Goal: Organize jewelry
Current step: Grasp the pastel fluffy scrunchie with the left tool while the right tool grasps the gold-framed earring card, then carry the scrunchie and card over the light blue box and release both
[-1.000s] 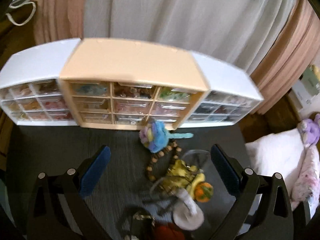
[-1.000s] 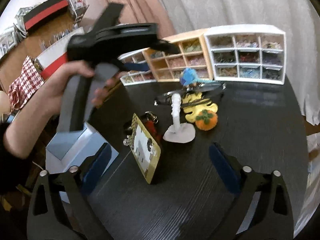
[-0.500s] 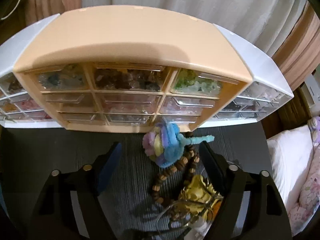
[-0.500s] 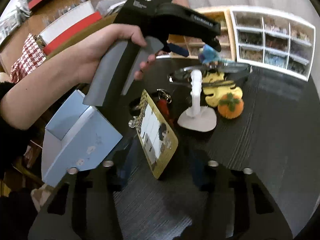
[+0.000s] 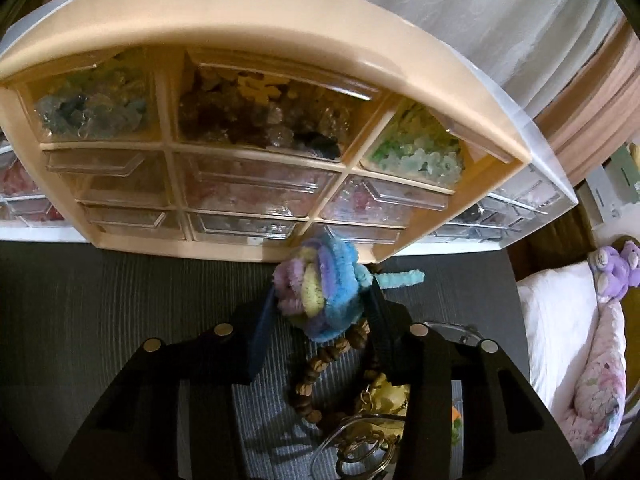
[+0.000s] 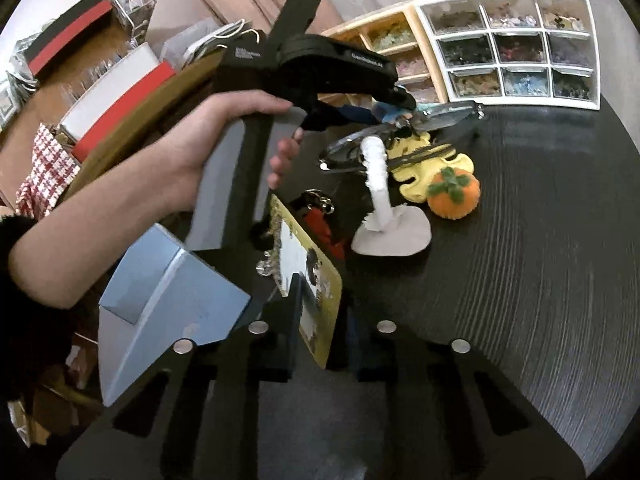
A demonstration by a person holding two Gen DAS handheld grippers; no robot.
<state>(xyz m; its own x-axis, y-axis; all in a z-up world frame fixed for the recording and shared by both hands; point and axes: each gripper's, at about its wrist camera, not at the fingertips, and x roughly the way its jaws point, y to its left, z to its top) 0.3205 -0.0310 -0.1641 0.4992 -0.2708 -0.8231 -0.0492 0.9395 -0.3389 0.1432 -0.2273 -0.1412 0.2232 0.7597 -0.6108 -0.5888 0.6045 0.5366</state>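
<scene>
The left gripper (image 5: 320,312) has moved in from wide open and its jaws now pinch the fluffy pom-pom charm (image 5: 320,292) just before the tan drawer cabinet (image 5: 256,12); the right gripper (image 6: 316,336) has likewise narrowed onto the yellow card charm (image 6: 308,280) on the surface (image 6: 520,260). Both pickups look begun. The clear drawers (image 5: 256,116) hold coloured beads; the white cabinet (image 6: 512,48) holds darker ones.

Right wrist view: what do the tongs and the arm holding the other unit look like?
The right tongs are matte black with angular cut-outs, round silver studs and dark blue pads. The left tongs show a black body with small white lettering, a grey handle and a blue pad. The left hand and forearm are bare, with a fuzzy black sleeve edge at the frame's left. No cables are visible.
</scene>
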